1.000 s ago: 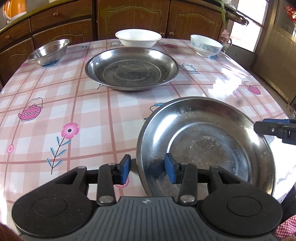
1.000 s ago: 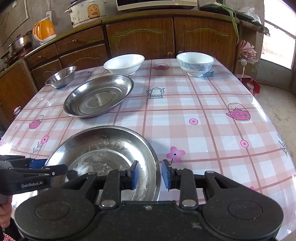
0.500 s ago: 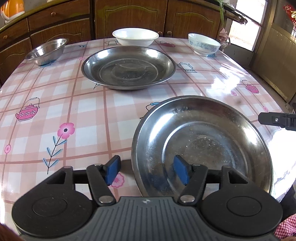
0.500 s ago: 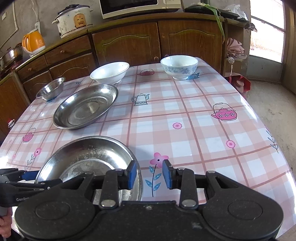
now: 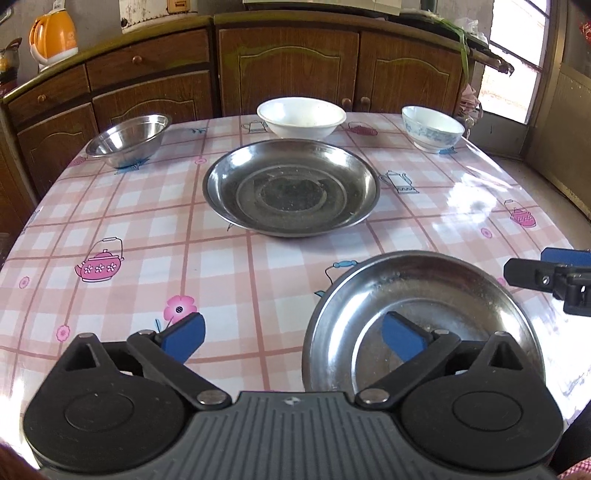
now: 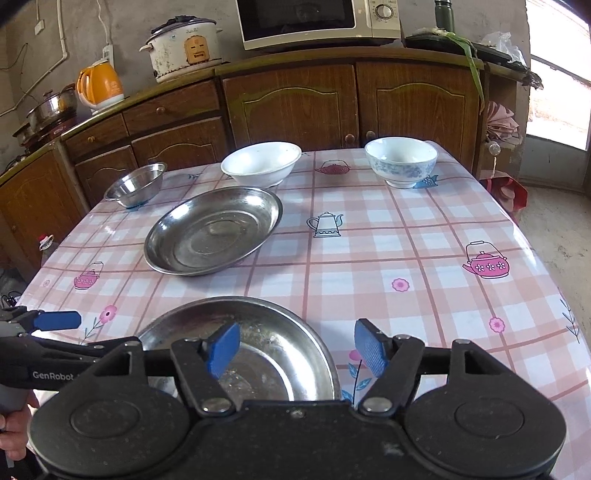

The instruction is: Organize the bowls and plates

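Table with pink-and-white checked oilcloth [image 5: 258, 280], teapot and flower prints, glossy, wooden cabinets behind it.

Near edge: shallow round stainless-steel plate [image 5: 424, 317], flat on the cloth, speckled inside. Both tools stand over it.

Left gripper [image 5: 291, 338]: jaws opening, spread wide. Its left blue pad is over bare cloth to the plate's left; its right blue pad is over the plate's inner slope. The plate's left rim lies between the two, neither pad touching it.

Right gripper [image 6: 297, 349]: jaws opening, well apart. Left pad over the plate's hollow, right pad past its right rim over a flower print. Rim between them, no contact seen. In the left wrist view one fingertip of this tool pokes in at the right edge, beside the plate's far right rim.

Middle of table: larger round stainless-steel plate [image 5: 291, 186] with ringed bottom, well apart from the near one.

Far row, left to right: small stainless-steel bowl [image 5: 127, 138], tilted; plain white ceramic bowl [image 5: 301, 118], just behind the large plate; white bowl with blue floral pattern [image 5: 432, 127] near the far right corner.

Counter behind: orange electric kettle [image 6: 99, 86], white rice cooker [image 6: 183, 48], microwave [image 6: 319, 20].

A hand [image 6: 14, 428] grips the left tool's handle at lower left of the right wrist view.
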`<state>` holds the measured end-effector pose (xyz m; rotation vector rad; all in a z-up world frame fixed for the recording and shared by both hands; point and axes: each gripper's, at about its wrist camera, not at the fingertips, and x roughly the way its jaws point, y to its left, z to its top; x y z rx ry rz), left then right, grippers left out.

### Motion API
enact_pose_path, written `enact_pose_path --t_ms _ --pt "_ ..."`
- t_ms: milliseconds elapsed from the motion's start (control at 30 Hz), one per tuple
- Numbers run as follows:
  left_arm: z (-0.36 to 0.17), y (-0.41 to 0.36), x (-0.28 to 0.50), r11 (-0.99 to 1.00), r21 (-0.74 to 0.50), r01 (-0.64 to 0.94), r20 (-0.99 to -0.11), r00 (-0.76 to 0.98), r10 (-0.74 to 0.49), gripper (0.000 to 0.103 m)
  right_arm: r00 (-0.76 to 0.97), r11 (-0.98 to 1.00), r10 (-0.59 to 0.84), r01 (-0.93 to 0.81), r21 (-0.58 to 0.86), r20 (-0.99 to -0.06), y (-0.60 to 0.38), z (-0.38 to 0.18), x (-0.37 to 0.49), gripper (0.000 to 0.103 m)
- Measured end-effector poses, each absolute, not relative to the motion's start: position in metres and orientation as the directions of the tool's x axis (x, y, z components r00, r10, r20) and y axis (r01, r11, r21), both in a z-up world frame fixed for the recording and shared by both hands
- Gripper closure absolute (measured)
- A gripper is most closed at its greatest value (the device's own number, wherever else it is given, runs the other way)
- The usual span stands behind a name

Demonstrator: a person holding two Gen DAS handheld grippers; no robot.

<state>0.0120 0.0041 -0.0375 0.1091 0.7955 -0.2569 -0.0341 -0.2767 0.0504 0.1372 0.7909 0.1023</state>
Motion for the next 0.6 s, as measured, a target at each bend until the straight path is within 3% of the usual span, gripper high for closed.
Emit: enact_pose_path --t_ms 367,600 --pt "-0.014 0.005 0.020 0.971 0.110 0.214 -0.665 0.742 -0.088 0.000 0.784 0.988 0.122 -0.038 0.149 -0.609 -0.254 0.072 -0.021 0.019" --pt "-0.004 0.012 0.029 0.978 0.059 0.201 -0.669 0.735 -0.111 0.000 0.790 0.985 0.151 -0.072 0.155 -0.594 -0.247 0.080 -0.010 0.019"
